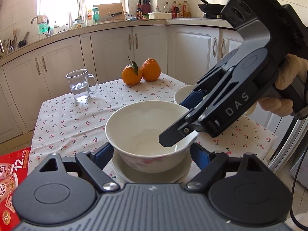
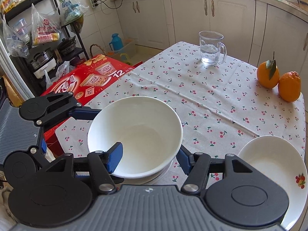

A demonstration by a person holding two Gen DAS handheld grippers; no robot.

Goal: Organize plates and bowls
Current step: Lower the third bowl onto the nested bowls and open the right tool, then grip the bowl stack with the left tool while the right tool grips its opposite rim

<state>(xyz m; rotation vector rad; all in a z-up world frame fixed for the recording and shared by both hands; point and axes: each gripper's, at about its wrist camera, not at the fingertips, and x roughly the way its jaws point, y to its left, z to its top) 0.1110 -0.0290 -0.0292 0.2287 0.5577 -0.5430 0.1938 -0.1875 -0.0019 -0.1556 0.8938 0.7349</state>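
A kitchen table [image 2: 211, 100] under a cherry-print cloth, midway through a tidy-up. At far left a red box [image 2: 86, 77] stands off the table edge, out of the job. Next, at the near left corner, the left gripper [image 1: 152, 156] sets its jaws wide astride a small plate [image 1: 123, 171]. Whether the pads press on its rim cannot be told, since the bowl hides the contact. The spread looks meant to steady the plate while something is set on it. On that plate sits the bowl [image 2: 134, 127], white and empty. The right gripper [image 2: 148, 157] has it by the near rim, one pad inside the wall and the other outside. The jaws stand fairly narrow and appear closed on the bowl (a rim pinch suits a bowl too wide to span). Farther back, a mug [image 2: 210, 48] of water stands well apart. At far right two oranges [image 2: 268, 75] touch each other. At near right a second plate [image 2: 269, 157] with a fruit motif waits, not yet stacked. The stack looks about half made.
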